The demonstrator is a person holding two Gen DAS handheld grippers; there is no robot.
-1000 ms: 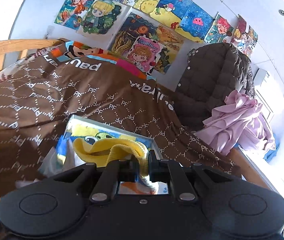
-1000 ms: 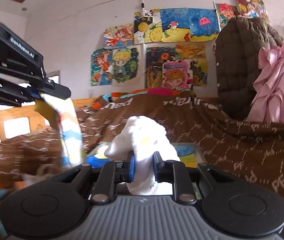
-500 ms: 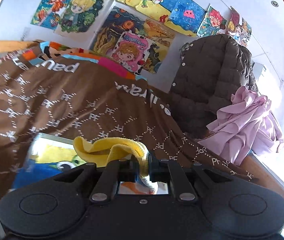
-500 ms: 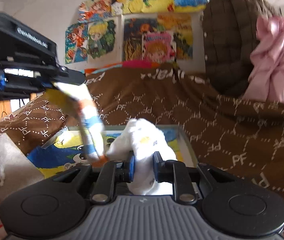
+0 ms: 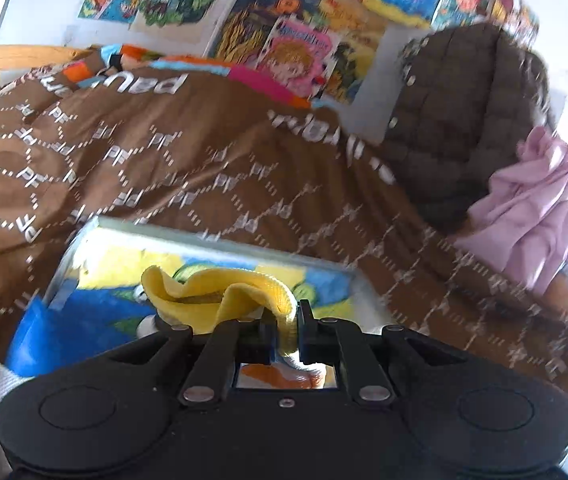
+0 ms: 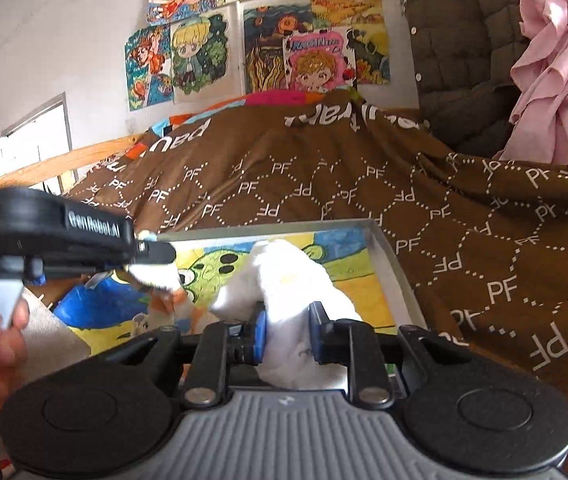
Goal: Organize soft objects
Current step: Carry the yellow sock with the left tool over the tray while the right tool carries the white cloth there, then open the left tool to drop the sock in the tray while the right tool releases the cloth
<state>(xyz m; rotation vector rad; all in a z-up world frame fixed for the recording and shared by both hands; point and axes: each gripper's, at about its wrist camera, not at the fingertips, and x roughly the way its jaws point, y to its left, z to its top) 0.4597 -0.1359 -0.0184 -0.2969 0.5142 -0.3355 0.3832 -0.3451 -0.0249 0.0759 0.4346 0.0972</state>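
My left gripper (image 5: 287, 330) is shut on a yellow-cuffed patterned sock (image 5: 220, 290) and holds it low over a shallow box with a cartoon-printed floor (image 5: 116, 304). In the right wrist view the left gripper (image 6: 152, 254) reaches in from the left, the sock (image 6: 156, 280) hanging from it down into the box (image 6: 387, 248). My right gripper (image 6: 287, 338) is shut on a white sock (image 6: 284, 280) just above the box's near right part.
The box lies on a brown quilt with white "PF" print (image 6: 463, 208). A dark quilted jacket (image 6: 463, 60) and pink cloth (image 6: 563, 80) hang at the right. A grey drawstring bag (image 6: 44, 336) lies left of the box. Drawings cover the wall (image 6: 244, 40).
My left gripper has come down with the patterned sock, from high above the bed into the box. My right gripper has tilted down over the box, still holding the white sock.
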